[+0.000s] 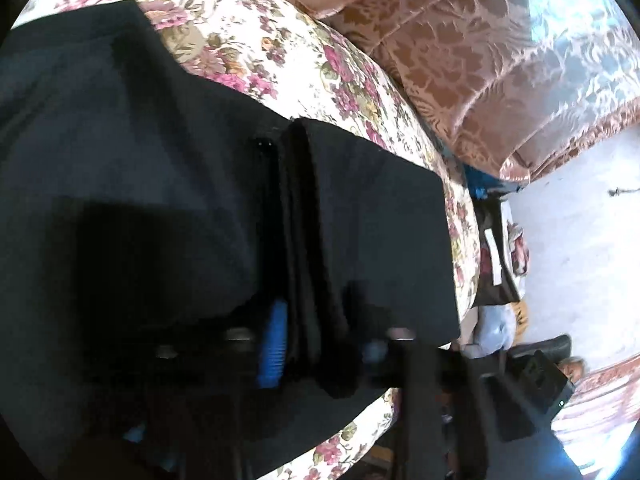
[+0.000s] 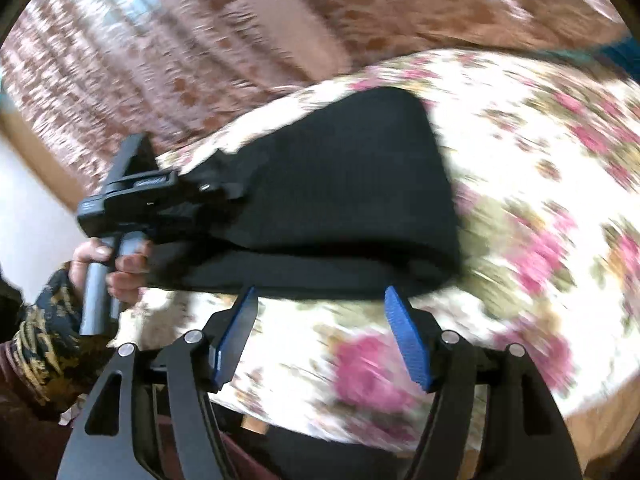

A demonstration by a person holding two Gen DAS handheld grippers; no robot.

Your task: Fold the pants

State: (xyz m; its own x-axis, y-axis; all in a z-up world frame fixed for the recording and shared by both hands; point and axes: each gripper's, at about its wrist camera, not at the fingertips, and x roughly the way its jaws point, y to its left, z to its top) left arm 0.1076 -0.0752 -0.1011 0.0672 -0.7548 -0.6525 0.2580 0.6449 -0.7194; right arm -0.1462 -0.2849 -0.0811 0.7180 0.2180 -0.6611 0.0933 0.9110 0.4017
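Left fingers (image 1: 312,344): pinching a thick ridge of the black pants (image 1: 180,152); one blue pad shows at lower centre of the left wrist view, the other is buried in cloth and blur, so I take the grip as firm but cannot swear to it.
Right fingers (image 2: 320,336): spread wide, nothing between the blue pads, their tips just short of the near hem of the pants at lower centre of the right wrist view.
Pants: folded in a dark stack on the floral bedspread (image 2: 540,200), filling the middle of both views.
Risk, left: I hold several layers at once; a pull may drag the whole stack askew or let the inner layers slip.
Risk, right: if I close too early I catch bedspread instead of hem.
Pose: both grippers tip downward at the bed; my left hand (image 2: 116,264) grips its handle at left, patterned sleeve (image 2: 44,332) below.
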